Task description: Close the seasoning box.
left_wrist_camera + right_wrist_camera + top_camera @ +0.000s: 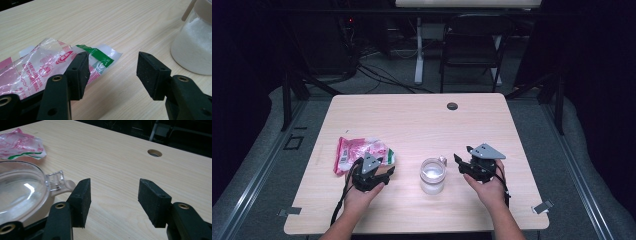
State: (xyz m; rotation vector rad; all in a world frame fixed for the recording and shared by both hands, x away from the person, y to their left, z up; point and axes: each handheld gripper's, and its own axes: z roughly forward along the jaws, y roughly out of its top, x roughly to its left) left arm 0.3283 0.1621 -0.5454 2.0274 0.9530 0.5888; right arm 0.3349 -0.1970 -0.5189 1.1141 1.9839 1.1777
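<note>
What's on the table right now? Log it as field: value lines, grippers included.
surface: wooden table
jar: clear lidded jar of white grains, between the grippers
bag: crumpled pink, green and clear plastic bag, lying flat
left gripper: open, one jaw over the bag's corner
right gripper: open, nothing between jaws, beside the jar's lid tab

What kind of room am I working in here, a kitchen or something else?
Probably a lab or recording workspace, not a kitchen: a bare wooden table with a cable hole, loose cables on the grey floor behind, a folding chair, and dark surroundings.
</note>
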